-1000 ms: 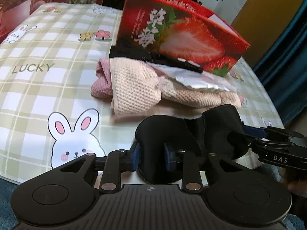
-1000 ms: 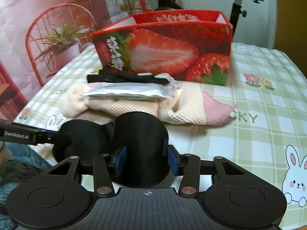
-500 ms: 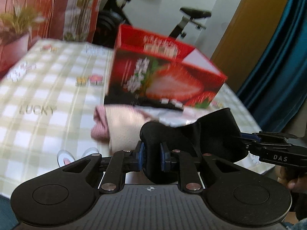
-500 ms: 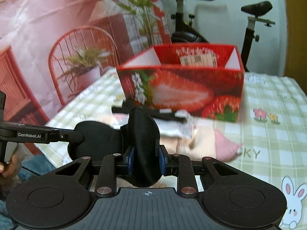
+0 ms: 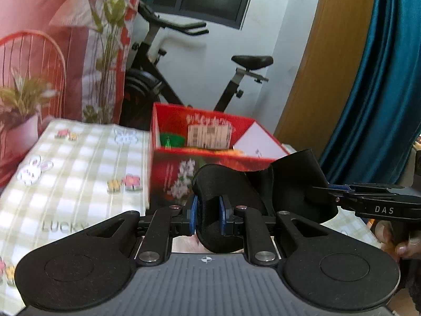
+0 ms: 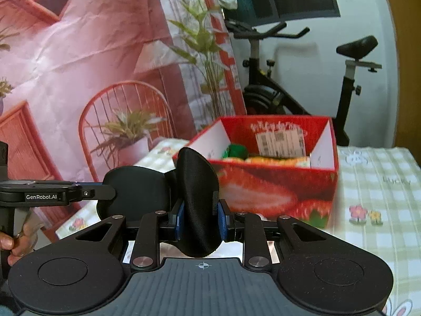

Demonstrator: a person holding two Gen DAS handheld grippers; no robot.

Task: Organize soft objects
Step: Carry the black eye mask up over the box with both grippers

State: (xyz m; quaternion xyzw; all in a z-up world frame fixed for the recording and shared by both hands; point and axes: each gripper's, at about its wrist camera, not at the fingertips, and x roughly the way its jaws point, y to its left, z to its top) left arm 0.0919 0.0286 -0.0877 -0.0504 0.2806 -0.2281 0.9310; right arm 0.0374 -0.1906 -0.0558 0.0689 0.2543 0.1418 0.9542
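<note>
Holding one soft black padded eye mask up in the air, the left gripper and the right gripper each pinch an end. It stretches sideways between them. The red strawberry cardboard box sits open straight ahead on the checked tablecloth, a bit nearer the right gripper, I think.

The lower front of the strawberry box is hidden behind the held black eye mask, and its printed label is blurred beyond reading.
</note>
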